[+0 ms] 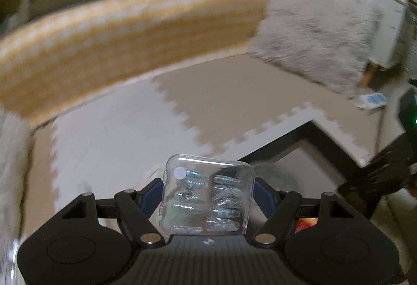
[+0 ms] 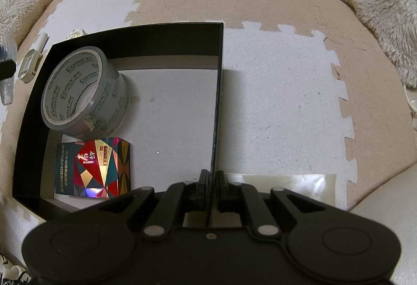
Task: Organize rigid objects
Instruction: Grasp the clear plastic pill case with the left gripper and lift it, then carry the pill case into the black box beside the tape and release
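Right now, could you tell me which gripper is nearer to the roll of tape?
Right. The right gripper pinches the black box's wall beside the tape roll; the left gripper carries a clear case outside it.

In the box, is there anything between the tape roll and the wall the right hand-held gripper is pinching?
Nothing. The right wrist view shows only bare box floor between the tape roll and the black wall clamped by the right hand-held gripper.

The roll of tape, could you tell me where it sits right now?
In the right wrist view, the roll of tape lies inside the black box, in its far left corner, just behind the colourful carton.
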